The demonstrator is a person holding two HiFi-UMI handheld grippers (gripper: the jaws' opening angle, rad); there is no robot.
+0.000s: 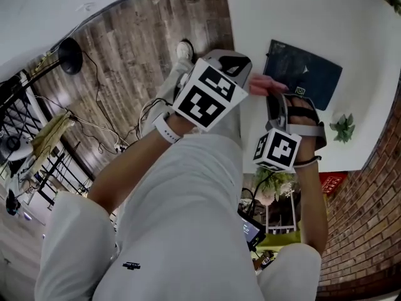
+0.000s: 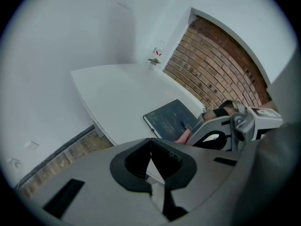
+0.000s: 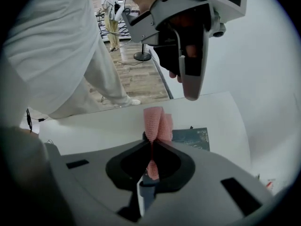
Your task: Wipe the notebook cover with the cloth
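Note:
A dark blue notebook [image 1: 308, 74] lies flat on the white table [image 1: 282, 17]; it also shows in the left gripper view [image 2: 170, 119] and the right gripper view [image 3: 192, 138]. My right gripper [image 3: 153, 142] is shut on a pink mesh cloth [image 3: 157, 124], which sticks up out of the jaws. In the head view the right gripper [image 1: 271, 96] hovers at the notebook's near-left corner, with the cloth [image 1: 265, 85] at the cover's edge. My left gripper [image 2: 150, 142] is shut and holds nothing; it hangs beside the table's edge [image 1: 233, 64], left of the right gripper.
A small potted plant [image 1: 343, 128] stands near the table's right edge, close to a brick wall [image 1: 369, 218]. Wooden floor with cables and a black floor lamp [image 1: 69, 55] lies left of the table. The person's white trousers [image 1: 182, 218] fill the lower part of the head view.

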